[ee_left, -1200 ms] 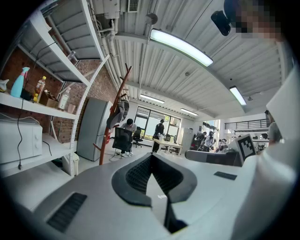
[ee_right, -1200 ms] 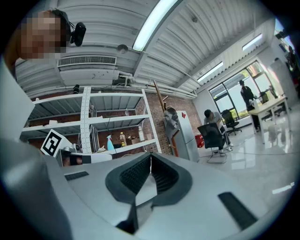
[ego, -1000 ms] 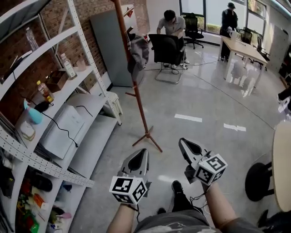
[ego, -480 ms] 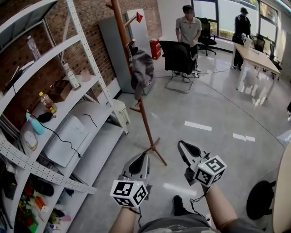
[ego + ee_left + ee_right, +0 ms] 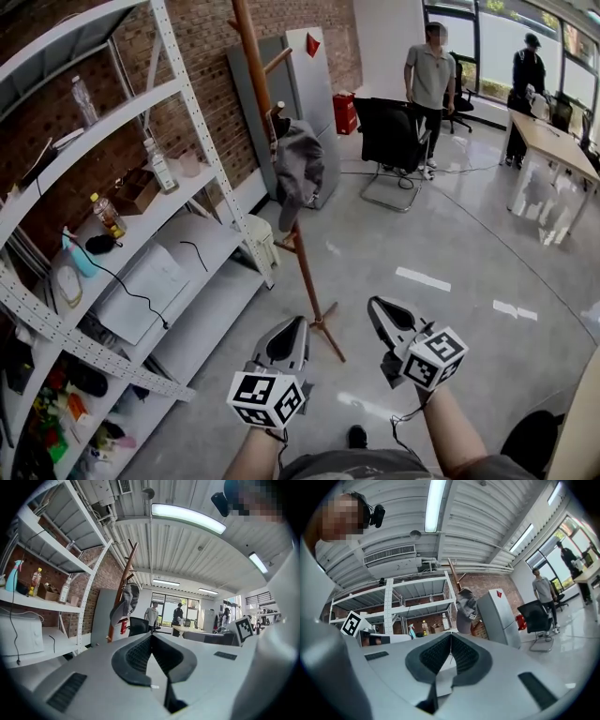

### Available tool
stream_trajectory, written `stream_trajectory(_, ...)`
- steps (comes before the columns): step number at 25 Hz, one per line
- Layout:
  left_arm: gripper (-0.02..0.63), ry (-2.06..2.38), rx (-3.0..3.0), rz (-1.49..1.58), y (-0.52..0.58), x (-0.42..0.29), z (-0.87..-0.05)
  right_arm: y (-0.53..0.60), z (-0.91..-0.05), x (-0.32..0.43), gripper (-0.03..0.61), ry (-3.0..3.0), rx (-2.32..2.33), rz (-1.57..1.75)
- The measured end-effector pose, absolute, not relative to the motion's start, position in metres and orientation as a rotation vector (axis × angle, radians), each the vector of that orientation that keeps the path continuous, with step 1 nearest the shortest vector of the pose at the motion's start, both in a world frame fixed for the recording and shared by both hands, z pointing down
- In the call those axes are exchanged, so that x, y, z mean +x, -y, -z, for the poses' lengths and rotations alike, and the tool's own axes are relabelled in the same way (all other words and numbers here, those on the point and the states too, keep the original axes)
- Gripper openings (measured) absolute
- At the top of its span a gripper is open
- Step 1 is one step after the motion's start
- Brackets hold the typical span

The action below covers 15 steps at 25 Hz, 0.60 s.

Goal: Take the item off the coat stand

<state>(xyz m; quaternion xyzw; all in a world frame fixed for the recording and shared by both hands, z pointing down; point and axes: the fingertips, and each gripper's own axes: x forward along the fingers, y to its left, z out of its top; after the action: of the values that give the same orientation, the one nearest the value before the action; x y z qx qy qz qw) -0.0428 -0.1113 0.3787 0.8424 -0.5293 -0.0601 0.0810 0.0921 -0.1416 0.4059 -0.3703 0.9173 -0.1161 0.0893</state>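
While a grey cap (image 5: 300, 167) hung on the coat stand (image 5: 307, 272), the left gripper (image 5: 296, 323) and right gripper (image 5: 377, 307) were both closed tight, holding nothing.

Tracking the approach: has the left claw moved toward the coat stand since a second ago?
Yes, forward: the left claw now appears level with the foot of the coat stand, earlier well short.

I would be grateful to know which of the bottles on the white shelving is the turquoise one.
The trigger-topped spray bottle, the leftmost bottle on its shelf in the head view. Beside it stands an amber bottle; the rest look clear.
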Motion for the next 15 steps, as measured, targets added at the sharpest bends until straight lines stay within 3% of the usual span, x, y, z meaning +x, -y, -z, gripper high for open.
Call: stream_trajectory(15, 0.008, 1.665, 2.507, 0.203, 0.176, -0.057, -0.372, 0.212, -0.401, 0.078, 0.009, -2.767, -1.018, 0.302)
